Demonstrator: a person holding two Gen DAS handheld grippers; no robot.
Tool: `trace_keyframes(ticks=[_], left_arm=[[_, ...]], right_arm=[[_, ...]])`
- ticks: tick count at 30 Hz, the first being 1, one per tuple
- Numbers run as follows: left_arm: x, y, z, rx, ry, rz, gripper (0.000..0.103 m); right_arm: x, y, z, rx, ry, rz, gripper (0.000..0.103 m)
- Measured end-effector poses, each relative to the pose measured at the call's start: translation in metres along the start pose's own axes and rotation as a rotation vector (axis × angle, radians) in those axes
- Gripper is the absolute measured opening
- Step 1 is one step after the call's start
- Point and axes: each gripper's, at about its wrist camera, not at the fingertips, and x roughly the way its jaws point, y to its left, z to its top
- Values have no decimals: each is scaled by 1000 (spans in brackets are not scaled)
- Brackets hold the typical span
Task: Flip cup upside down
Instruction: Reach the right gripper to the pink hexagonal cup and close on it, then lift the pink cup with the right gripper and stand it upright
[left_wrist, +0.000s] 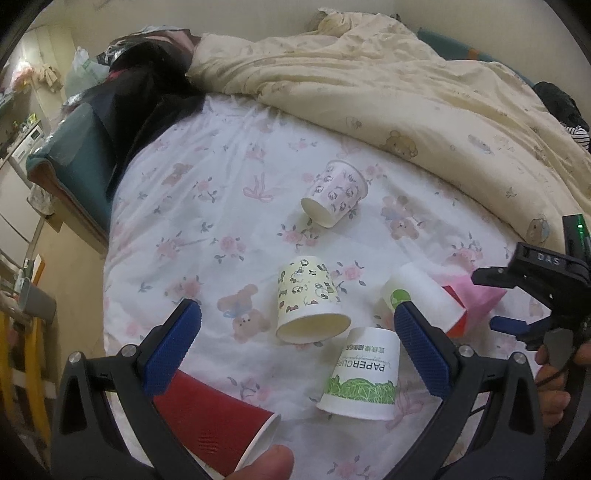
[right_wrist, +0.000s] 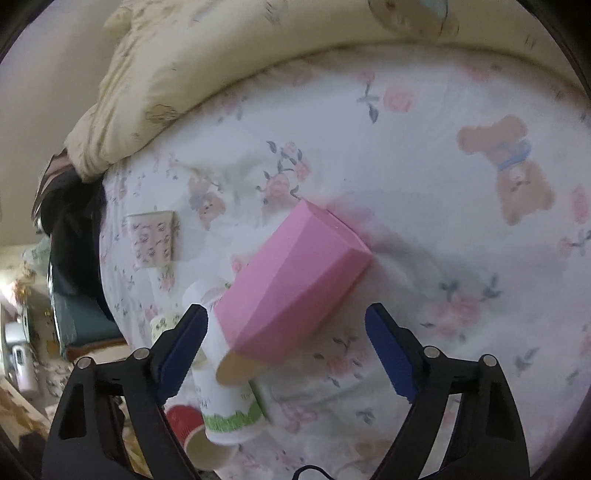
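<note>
Several paper cups sit on a floral bed sheet (left_wrist: 229, 155). In the left wrist view a yellow patterned cup (left_wrist: 308, 301) lies on its side between my fingers, a white "PAPERCUP" cup (left_wrist: 364, 373) stands upside down, a white and red cup (left_wrist: 424, 295) lies at right, a red cup (left_wrist: 218, 421) lies under my left finger, and a pink patterned cup (left_wrist: 338, 192) lies farther away. My left gripper (left_wrist: 297, 343) is open and empty. My right gripper (right_wrist: 286, 347) is open just short of a faceted pink cup (right_wrist: 295, 280) lying on its side; it also shows in the left wrist view (left_wrist: 517, 295).
A cream quilt (left_wrist: 388, 85) is heaped along the far side of the bed. Dark clothes (left_wrist: 147, 96) lie at the far left corner. The bed edge drops off at left, with furniture (left_wrist: 22, 184) beyond.
</note>
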Motion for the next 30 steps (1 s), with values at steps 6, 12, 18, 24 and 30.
trace_keyframes(ticks=[6,12,18,24,30], left_arm=[[8,0,-1,8,14,4,103],[11,-1,-2,20,12,12,103],[8,2,-1,3,17,8,103],[-16,-4,-2,23,-24,7,103],[-44,1,-7,7,-46,2,103]], right_arm=[[31,-7,15,97,29,25,84],[29,-17,16,133,-12,40,67],[1,-16,17,103,-83,79,63],[-35,-5,18,39,-163,117,63],[-70,11,4,-47,-204,145,63]])
